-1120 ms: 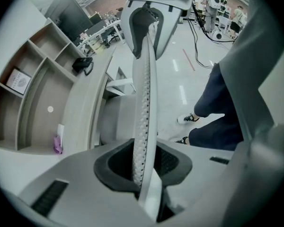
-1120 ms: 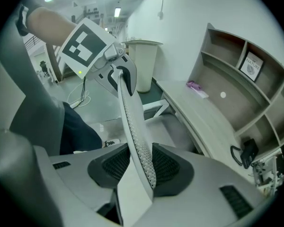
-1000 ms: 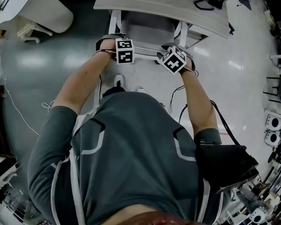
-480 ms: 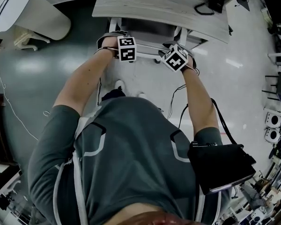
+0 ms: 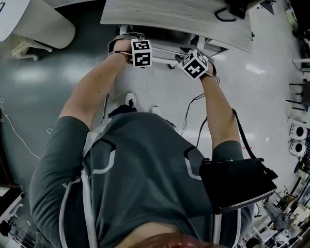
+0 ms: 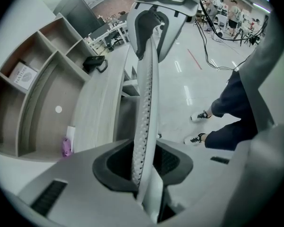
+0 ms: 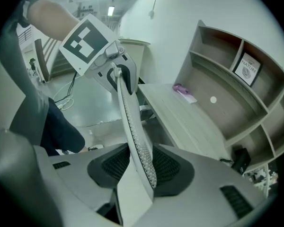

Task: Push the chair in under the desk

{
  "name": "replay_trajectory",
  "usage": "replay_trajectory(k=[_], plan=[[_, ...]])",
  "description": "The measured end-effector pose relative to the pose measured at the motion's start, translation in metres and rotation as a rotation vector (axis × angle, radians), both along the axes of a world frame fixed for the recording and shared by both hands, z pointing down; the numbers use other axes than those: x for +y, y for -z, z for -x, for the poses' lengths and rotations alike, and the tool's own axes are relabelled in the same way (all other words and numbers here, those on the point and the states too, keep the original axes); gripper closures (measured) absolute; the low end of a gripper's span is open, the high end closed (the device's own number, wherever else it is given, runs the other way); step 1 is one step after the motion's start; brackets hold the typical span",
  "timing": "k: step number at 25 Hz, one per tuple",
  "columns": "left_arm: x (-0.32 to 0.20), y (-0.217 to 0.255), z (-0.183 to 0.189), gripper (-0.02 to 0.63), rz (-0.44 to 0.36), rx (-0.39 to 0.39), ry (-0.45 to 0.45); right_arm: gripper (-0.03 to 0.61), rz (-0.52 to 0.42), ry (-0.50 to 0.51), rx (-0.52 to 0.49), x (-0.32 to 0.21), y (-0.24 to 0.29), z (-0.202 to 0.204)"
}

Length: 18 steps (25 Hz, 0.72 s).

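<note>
The chair's white, perforated backrest [image 5: 165, 49] stands at the edge of the pale wooden desk [image 5: 186, 9], with the seat almost wholly hidden under the top. My left gripper [image 5: 137, 49] holds the backrest's top edge at the left. That thin edge [image 6: 146, 93] runs between the left gripper's [image 6: 144, 160] dark pads, whose jaws are opening slightly. My right gripper [image 5: 194, 61] grips the same edge at the right. In the right gripper view the backrest [image 7: 132, 122] sits clamped between the right gripper's [image 7: 137, 167] pads.
A shelf unit [image 7: 236, 79] with a framed card stands along the desk's back. A black object with a cable [image 5: 225, 6] lies on the desktop, and a pink item [image 7: 180, 89] too. A white round table [image 5: 26, 14] stands at the left. Cables [image 5: 194, 107] trail on the floor by my shoes.
Both grippers and the chair have moved forward toward the desk. The grey seat, plainly visible before, has slid under the desktop.
</note>
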<state>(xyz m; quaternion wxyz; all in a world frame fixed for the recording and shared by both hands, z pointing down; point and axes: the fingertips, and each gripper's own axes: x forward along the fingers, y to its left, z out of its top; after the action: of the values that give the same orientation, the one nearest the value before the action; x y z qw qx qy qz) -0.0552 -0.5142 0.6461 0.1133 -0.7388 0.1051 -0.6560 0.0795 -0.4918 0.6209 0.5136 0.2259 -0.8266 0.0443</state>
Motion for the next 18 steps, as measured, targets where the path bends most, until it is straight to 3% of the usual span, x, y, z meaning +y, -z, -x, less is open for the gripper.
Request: replay_trajectory(k=[18], plan=[[-0.044,0.010,-0.001,0.512,-0.033,0.025,-0.041,0.402,-0.022,-0.042,0.019,-0.046,0.008,-0.002]])
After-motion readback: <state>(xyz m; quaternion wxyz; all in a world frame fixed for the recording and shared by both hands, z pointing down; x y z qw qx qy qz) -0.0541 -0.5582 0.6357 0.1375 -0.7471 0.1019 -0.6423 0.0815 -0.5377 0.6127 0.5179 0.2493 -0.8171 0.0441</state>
